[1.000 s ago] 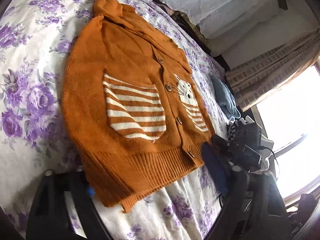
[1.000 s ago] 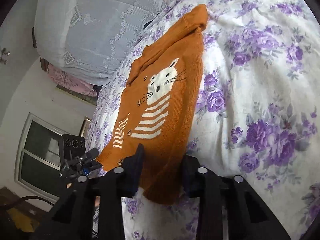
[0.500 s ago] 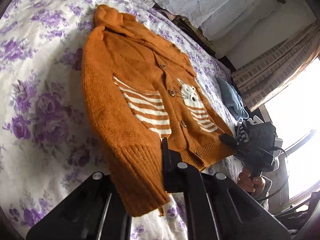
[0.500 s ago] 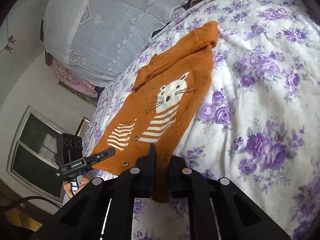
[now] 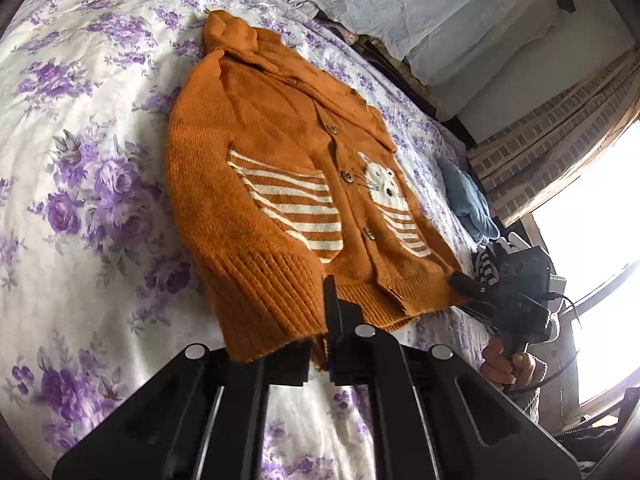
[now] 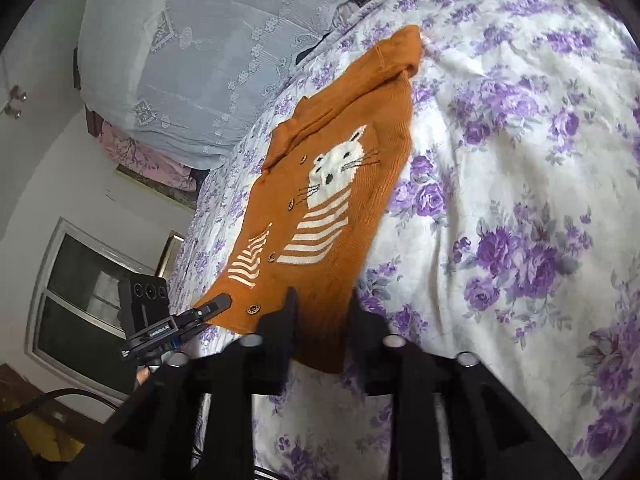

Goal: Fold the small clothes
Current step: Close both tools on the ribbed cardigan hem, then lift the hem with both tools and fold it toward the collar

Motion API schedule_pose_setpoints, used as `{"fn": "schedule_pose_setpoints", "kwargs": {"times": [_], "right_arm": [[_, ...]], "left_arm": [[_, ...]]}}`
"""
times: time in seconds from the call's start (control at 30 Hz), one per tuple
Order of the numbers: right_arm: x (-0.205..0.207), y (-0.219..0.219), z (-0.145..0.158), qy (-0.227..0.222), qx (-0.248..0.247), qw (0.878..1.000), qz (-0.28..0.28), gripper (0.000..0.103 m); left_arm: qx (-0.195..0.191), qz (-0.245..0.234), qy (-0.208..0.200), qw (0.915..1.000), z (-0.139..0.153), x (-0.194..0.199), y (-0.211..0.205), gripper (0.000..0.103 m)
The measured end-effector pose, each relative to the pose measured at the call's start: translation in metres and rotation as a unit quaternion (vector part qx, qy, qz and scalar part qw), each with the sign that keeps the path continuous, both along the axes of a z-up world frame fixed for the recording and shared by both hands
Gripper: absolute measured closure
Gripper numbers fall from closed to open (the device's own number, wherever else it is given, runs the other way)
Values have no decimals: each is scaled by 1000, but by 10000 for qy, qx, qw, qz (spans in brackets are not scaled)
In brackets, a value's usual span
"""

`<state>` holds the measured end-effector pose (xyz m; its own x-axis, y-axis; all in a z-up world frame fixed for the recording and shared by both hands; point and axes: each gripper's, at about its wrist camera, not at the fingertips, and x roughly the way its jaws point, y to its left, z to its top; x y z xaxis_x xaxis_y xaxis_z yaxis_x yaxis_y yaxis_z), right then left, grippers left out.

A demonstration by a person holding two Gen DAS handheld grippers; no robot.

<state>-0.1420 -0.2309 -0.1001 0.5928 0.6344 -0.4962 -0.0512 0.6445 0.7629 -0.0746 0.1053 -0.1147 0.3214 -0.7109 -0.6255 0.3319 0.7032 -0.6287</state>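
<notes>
An orange knitted cardigan (image 5: 280,160) with a white cat and stripes lies front up on the flowered bed cover (image 5: 80,160). My left gripper (image 5: 320,332) is shut on the ribbed hem at one bottom corner, and that corner is raised off the cover. In the right wrist view the cardigan (image 6: 340,200) stretches away from my right gripper (image 6: 324,304). Its jaws are opening, with the other hem corner lying loose between the two fingers. The right gripper (image 5: 464,284) also shows in the left wrist view, held by a hand (image 5: 504,364).
A blue cloth (image 5: 464,196) and a striped garment (image 5: 486,268) lie near the bed's edge by the bright window (image 5: 580,220). A pale lace-covered pile (image 6: 200,60) sits at the head of the bed. The flowered cover (image 6: 520,200) spreads wide beside the cardigan.
My left gripper went from open to shut on the hem and lifted that corner. My right gripper closed on the other hem corner, then spread its fingers apart again.
</notes>
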Motion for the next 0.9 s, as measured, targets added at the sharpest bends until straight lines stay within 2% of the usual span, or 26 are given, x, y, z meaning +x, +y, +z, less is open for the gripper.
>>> {"fn": "schedule_pose_setpoints", "kwargs": {"times": [0.03, 0.1, 0.13, 0.17, 0.2, 0.27, 0.4, 0.53, 0.9], "right_arm": [[1, 0, -2, -7, -36, 10000, -39, 57], [5, 5, -8, 101, -96, 9999, 31, 60], [7, 7, -10, 135, -119, 9998, 50, 67], [8, 9, -11, 152, -173, 9997, 67, 83], [8, 11, -11, 142, -184, 9997, 108, 90], [7, 13, -3, -24, -319, 9995, 60, 96], [12, 13, 24, -401, -337, 9986, 46, 97], [32, 10, 44, -600, -354, 9976, -10, 97], [80, 0, 51, -608, -148, 9974, -363, 97]], "left_arm": [[61, 47, 71, 9999, -4, 3, 0, 87], [107, 36, 235, 9997, -15, 12, 0, 83], [21, 55, 323, 9995, -17, 16, 1, 84], [-30, 83, 360, 9993, -17, 18, 2, 85], [-40, 99, 355, 9993, -15, 19, 3, 89], [-1, 133, 230, 9996, -10, 19, 4, 97], [62, 109, -258, 9996, 17, 16, 1, 98], [104, 216, -448, 9987, 37, 33, 0, 98], [210, 511, -647, 9964, 57, 78, -15, 98]]}}
